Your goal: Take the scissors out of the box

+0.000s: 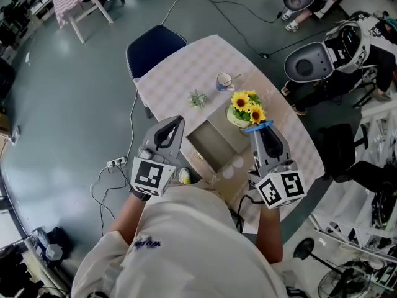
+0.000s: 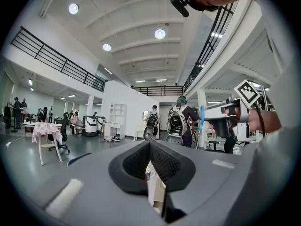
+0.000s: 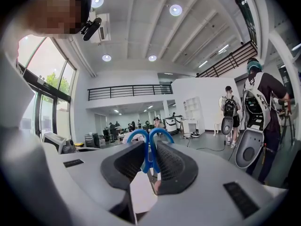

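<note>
Right tool (image 1: pixel 261 133) clamped on blue scissors (image 3: pixel 149 144), handle loops poking past tips. Held level above right of open box (image 1: pixel 214 143) on desk (image 1: pixel 186 67), so scissors look clear of box. Left tool (image 2: pixel 149 147) closed, empty, parked left of box, probably keeping out of way.

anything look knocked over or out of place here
Nothing stands out: the mug and sunflower pot stand upright, the box sits open, and the scissors are clamped in the right gripper.
</note>
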`<state>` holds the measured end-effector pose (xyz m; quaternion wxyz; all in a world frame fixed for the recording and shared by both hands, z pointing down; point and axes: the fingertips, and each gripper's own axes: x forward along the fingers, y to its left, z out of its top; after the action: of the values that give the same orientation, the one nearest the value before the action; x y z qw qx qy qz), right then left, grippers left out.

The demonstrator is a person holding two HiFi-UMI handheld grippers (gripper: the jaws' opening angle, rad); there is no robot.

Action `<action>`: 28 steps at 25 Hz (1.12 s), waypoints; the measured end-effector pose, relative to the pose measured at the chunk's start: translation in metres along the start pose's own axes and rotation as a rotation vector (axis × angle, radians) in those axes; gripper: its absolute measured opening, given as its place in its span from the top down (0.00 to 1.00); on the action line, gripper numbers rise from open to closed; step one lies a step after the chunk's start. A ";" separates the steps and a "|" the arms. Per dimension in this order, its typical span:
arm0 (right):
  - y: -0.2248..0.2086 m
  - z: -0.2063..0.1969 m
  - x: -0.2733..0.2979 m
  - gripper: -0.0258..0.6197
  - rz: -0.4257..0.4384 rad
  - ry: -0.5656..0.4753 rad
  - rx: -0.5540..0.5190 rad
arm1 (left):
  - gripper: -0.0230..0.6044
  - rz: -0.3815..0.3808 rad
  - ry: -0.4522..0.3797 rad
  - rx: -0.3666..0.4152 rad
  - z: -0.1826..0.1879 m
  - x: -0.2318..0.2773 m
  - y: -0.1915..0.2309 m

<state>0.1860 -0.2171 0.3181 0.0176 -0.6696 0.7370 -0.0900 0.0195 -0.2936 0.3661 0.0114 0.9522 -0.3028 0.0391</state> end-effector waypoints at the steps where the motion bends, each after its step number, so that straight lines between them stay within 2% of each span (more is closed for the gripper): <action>1: -0.001 0.000 0.000 0.83 -0.001 0.000 0.001 | 0.96 0.000 0.002 0.000 0.000 0.000 0.000; 28: -0.012 -0.004 -0.005 0.83 -0.017 0.002 0.011 | 0.96 0.011 0.003 -0.007 -0.002 0.005 -0.002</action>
<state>0.1976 -0.2125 0.3232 0.0194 -0.6757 0.7308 -0.0948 0.0248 -0.2952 0.3688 0.0152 0.9504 -0.3081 0.0396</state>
